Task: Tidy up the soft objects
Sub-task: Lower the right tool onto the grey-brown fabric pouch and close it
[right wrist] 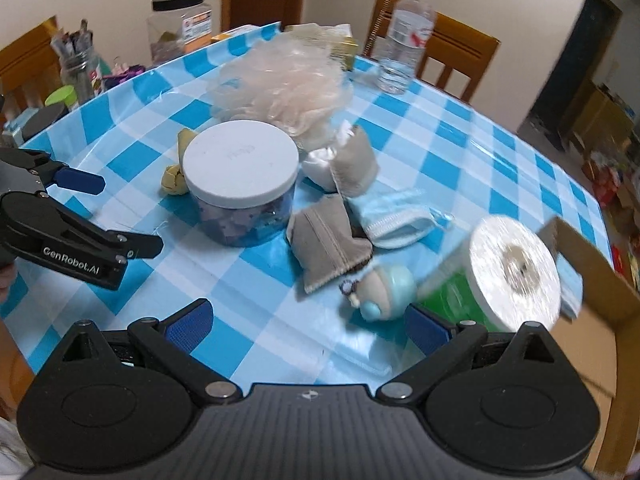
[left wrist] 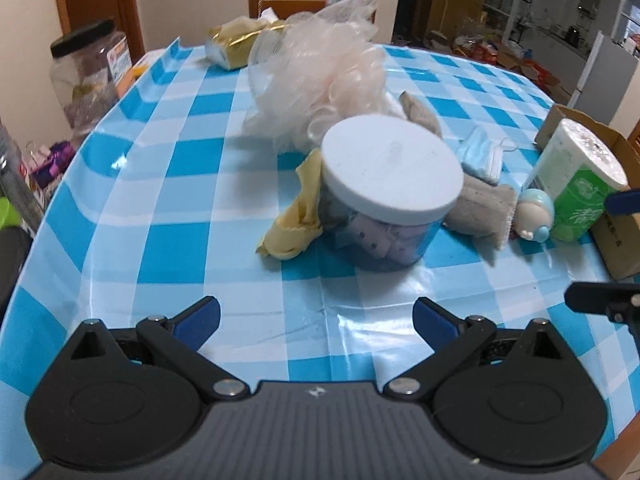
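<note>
On the blue checked tablecloth [left wrist: 132,208] lie a pink mesh bath pouf [left wrist: 320,72] [right wrist: 284,76], a yellow cloth [left wrist: 296,216] [right wrist: 174,180], grey fabric pouches [right wrist: 328,244] [left wrist: 480,208], a blue face mask [right wrist: 394,216] [left wrist: 482,156], a small blue plush doll [right wrist: 380,292] [left wrist: 534,212] and a clear jar with a white lid [left wrist: 390,168] [right wrist: 240,164]. My left gripper [left wrist: 316,320] is open and empty, short of the jar. My right gripper [right wrist: 308,324] is open and empty, near the doll and a green-wrapped tissue roll [right wrist: 504,280] [left wrist: 576,184].
A cardboard box [right wrist: 592,300] [left wrist: 616,216] stands at the right edge. A water bottle [right wrist: 404,36], a gold packet [left wrist: 232,44] and a black-lidded jar [left wrist: 88,76] [right wrist: 180,20] stand at the far side. Wooden chairs [right wrist: 452,52] stand behind.
</note>
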The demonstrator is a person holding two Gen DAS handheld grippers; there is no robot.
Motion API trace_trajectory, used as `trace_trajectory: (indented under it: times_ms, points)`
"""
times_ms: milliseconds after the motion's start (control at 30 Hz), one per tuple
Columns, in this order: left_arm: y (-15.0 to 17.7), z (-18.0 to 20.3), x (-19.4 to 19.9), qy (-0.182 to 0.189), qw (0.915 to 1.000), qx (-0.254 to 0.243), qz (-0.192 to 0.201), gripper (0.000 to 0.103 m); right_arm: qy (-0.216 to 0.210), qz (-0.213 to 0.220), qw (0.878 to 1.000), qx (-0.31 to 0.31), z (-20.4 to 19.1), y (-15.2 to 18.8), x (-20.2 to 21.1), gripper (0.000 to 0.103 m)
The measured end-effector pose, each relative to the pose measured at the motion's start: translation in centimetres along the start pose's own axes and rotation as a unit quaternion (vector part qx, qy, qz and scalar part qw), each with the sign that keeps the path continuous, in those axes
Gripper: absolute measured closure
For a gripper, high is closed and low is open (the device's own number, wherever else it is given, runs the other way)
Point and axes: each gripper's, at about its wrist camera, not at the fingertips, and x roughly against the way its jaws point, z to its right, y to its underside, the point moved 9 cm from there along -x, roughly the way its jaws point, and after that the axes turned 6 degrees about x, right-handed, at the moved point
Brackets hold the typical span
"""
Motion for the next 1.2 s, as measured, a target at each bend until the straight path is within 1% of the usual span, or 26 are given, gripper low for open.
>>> trace_trajectory:
  times_ms: [300,367,433,533,600,800,867,900,933,1033,1200]
  points:
    - [0.6,-0.7,-1.6,-0.015,0.9993,0.024,-0.025,0.001,0.011,0.009,0.996,0.084,0.5,-2.5,-4.2,0.001]
    - [0.7,-0.9,-2.1,-0.017,0.9989,0.032,-0.031,0.001,0.012,0.007,0.994,0.105,0.5,-2.8,-5.5,0.004]
    - [0.7,-1.0,-2.5,-0.023,0.9984,0.037,-0.036,0.001,0.014,0.002,0.992,0.122,0.5,-3.0,-6.8,0.013]
    - [0.7,-1.1,-2.8,-0.027,0.9979,0.043,-0.04,0.001,0.01,-0.002,0.991,0.135,0.4,-3.2,-8.2,0.018]
    - [0.6,-1.1,-2.9,-0.028,0.9981,0.039,-0.04,0.001,0.008,0.0,0.99,0.141,0.3,-3.4,-8.8,0.02]
    - [-0.1,-1.6,-3.3,-0.042,0.9982,0.023,-0.037,0.001,-0.006,-0.005,0.988,0.152,-0.1,-3.5,-10.0,0.032]
    - [-0.3,-1.8,-3.4,-0.042,0.9983,0.017,-0.036,0.001,-0.007,-0.008,0.988,0.151,-0.1,-3.4,-10.2,0.039]
    - [-0.5,-1.8,-3.5,-0.041,0.9984,0.014,-0.036,0.001,-0.007,-0.012,0.989,0.15,-0.1,-3.4,-10.3,0.047]
    - [-0.6,-1.9,-3.6,-0.041,0.9985,0.01,-0.036,0.001,-0.005,-0.016,0.989,0.149,0.0,-3.2,-10.4,0.051]
    - [-0.9,-1.9,-3.9,-0.04,0.9986,-0.004,-0.035,0.001,-0.006,-0.019,0.991,0.135,0.2,-3.0,-10.0,0.056]
    - [-0.9,-1.8,-4.9,-0.034,0.9982,-0.023,-0.042,0.001,-0.03,-0.035,0.994,0.103,0.1,-2.2,-8.8,0.058]
